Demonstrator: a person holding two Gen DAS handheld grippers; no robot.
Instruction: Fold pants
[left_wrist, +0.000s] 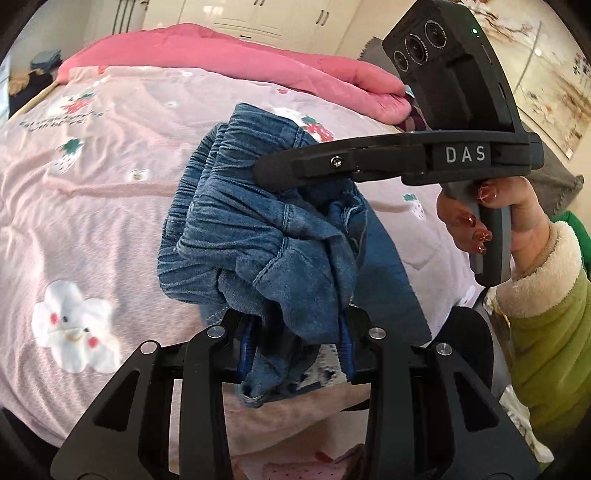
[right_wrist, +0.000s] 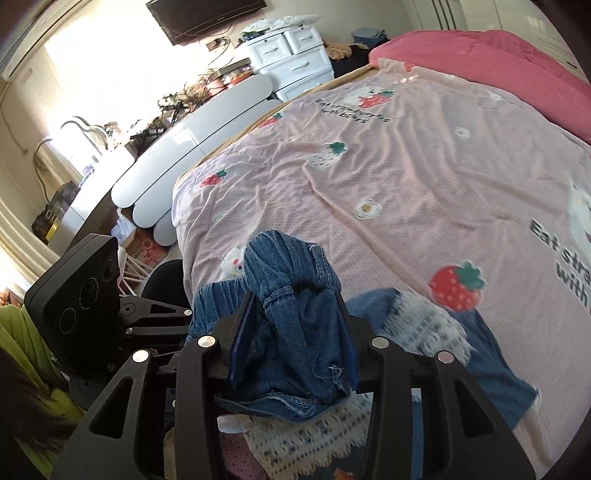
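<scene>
Blue denim pants (left_wrist: 266, 229) hang bunched over the pink strawberry bedsheet (left_wrist: 110, 177). My left gripper (left_wrist: 297, 343) is shut on a wad of the denim, with cloth spilling below its fingers. My right gripper, seen side-on in the left wrist view (left_wrist: 269, 173), has its tip buried in the pants' upper folds. In the right wrist view my right gripper (right_wrist: 293, 332) is shut on a bunch of the pants (right_wrist: 291, 317); the elastic waistband (right_wrist: 218, 299) shows to its left. The left gripper's body (right_wrist: 85, 295) sits close at the left.
A folded pink quilt (left_wrist: 229, 62) lies at the far side of the bed. A white knit garment (right_wrist: 424, 325) and other clothes lie under the pants near the bed edge. White drawers (right_wrist: 291, 55) and a white headboard panel (right_wrist: 192, 140) stand beyond the bed.
</scene>
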